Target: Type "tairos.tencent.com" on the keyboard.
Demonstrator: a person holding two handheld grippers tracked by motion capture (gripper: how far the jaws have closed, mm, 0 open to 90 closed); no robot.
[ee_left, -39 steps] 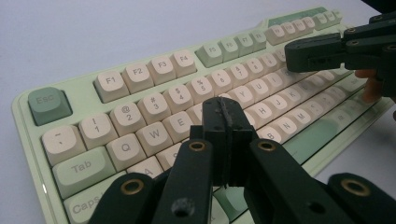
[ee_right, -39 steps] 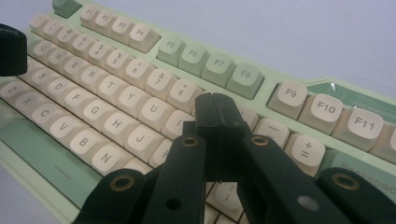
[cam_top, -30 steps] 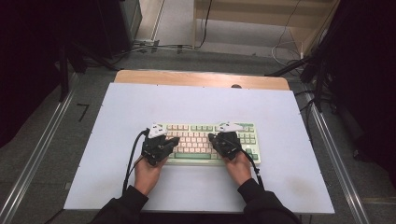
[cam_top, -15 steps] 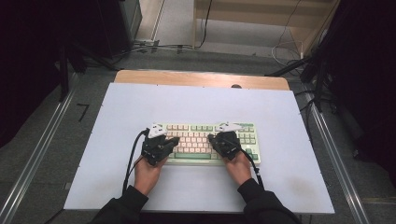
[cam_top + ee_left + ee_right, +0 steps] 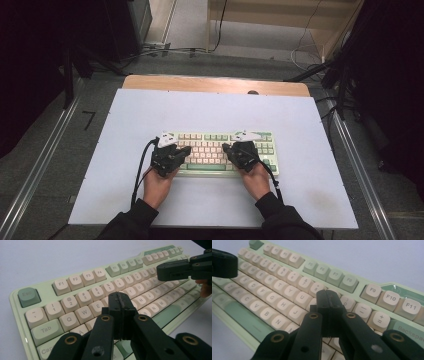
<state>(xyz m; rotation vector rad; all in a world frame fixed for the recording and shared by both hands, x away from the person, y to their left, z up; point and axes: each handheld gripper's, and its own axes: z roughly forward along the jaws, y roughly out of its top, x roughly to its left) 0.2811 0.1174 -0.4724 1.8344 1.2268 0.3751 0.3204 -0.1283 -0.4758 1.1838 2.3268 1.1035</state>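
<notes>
A pale green keyboard (image 5: 216, 148) with cream and green keys lies on the white tabletop (image 5: 210, 110), near the person's side. My left gripper (image 5: 186, 149) rests over its left half, jaws shut with nothing between them. In the left gripper view its tips (image 5: 121, 301) hover just above the keyboard (image 5: 75, 282), around the letter row. My right gripper (image 5: 228, 148) sits over the right half, also shut and empty. In the right gripper view its tips (image 5: 327, 298) stand above the keyboard (image 5: 274, 287), near the number and upper letter rows.
A wooden strip (image 5: 215, 84) runs along the table's far edge. Metal rails (image 5: 42, 165) flank both sides on the grey floor. Cables (image 5: 142, 170) trail from each gripper back toward the person. Dark equipment and wires lie beyond the table.
</notes>
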